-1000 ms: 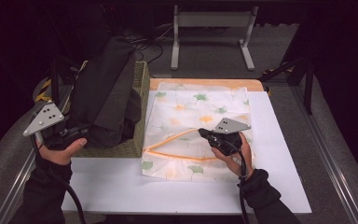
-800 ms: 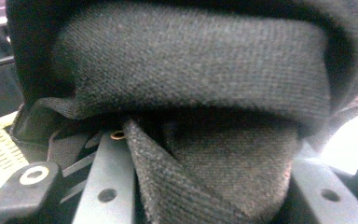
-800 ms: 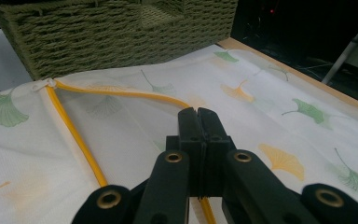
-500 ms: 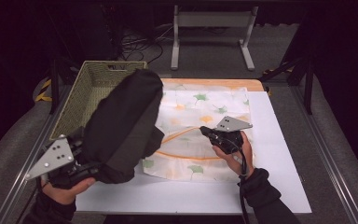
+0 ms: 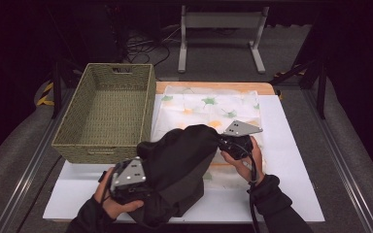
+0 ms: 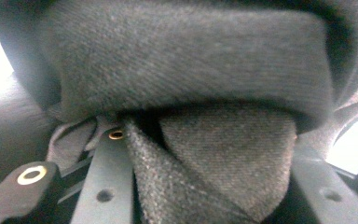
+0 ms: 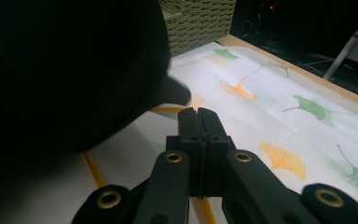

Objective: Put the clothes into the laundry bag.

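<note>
A bulky dark grey garment lies bunched at the table's front, partly over a white cloth with green and orange leaf prints. My left gripper is at the garment's front left, shut on a thick fold of it that fills the space between the jaws. My right gripper rests low over the leaf cloth at the garment's right edge. Its jaws are pressed together with nothing seen between them, and the garment looms just to their left.
An empty woven green basket stands at the left, touching the white board that covers the table. A metal stand and cables lie beyond the far edge. Grey padded rails run along both sides.
My left hand has carried the garment from over the basket down and to the right onto the table's front, beside the right gripper. The basket now shows empty. My right hand has kept still.
</note>
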